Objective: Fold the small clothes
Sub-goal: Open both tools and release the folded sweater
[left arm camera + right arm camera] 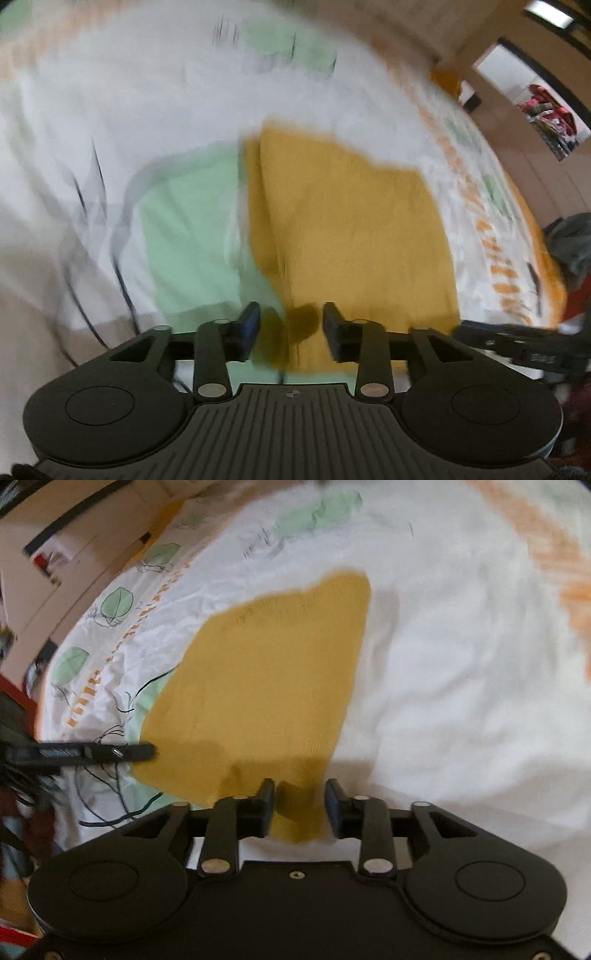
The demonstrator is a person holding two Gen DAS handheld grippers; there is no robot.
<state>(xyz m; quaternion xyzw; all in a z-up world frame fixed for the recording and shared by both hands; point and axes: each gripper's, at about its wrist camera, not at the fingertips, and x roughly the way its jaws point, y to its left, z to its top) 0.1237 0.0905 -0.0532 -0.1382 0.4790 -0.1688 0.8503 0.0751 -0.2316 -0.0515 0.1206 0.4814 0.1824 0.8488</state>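
Jaws of the left gripper point(291, 328) are seen partly open at the lower centre of its frame, with the near edge of the mustard-yellow garment point(351, 229) lying below the gap but pinched by neither pad. The right gripper point(300, 808) is likewise half spread, a corner of the same garment showing under the gap, apparently unheld. The garment is spread flat on a white bedsheet point(461, 683) printed with green leaves, occupying the middle of both frames. A fold appears to have been laid down and let go. Next, a fresh pair of edges would need to be pinched and carried across; motion blur leaves the garment's outline uncertain.
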